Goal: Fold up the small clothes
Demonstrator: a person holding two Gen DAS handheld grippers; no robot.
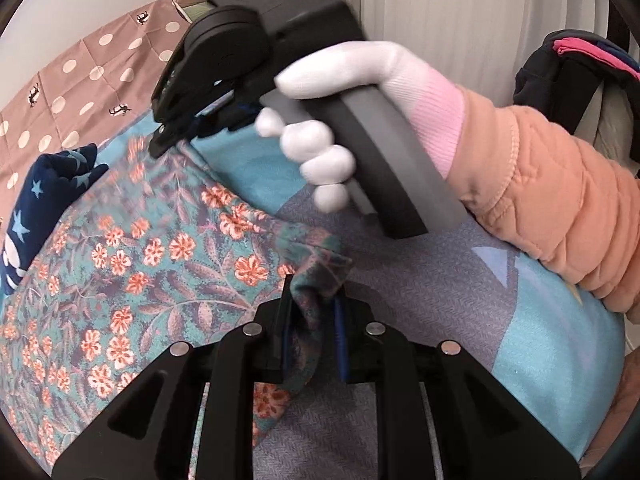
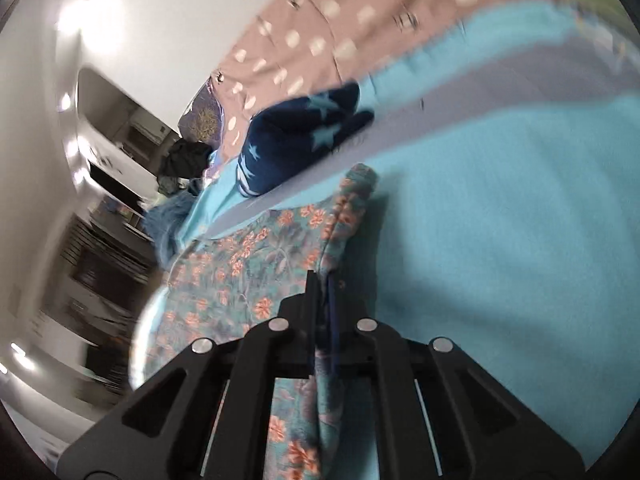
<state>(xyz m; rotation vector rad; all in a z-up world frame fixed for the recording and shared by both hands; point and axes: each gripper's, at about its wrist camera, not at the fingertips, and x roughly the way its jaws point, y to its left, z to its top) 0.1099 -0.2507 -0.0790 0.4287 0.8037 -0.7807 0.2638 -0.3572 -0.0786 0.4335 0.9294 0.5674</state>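
A teal floral garment (image 1: 132, 264) with orange flowers lies spread on the blue and grey bed cover (image 1: 540, 344). My left gripper (image 1: 314, 304) is shut on a bunched corner of it at the near edge. My right gripper (image 1: 168, 140), held by a white-gloved hand, pinches the far edge of the same garment in the left wrist view. In the right wrist view the right gripper (image 2: 322, 292) is shut on a fold of the floral garment (image 2: 248, 264), which hangs down between its fingers.
A folded navy garment with light stars (image 1: 44, 196) lies beyond the floral one, also in the right wrist view (image 2: 304, 136). A brown polka-dot sheet (image 1: 80, 72) covers the far bed. Dark clothes (image 1: 576, 72) are piled at right. White curtains hang behind.
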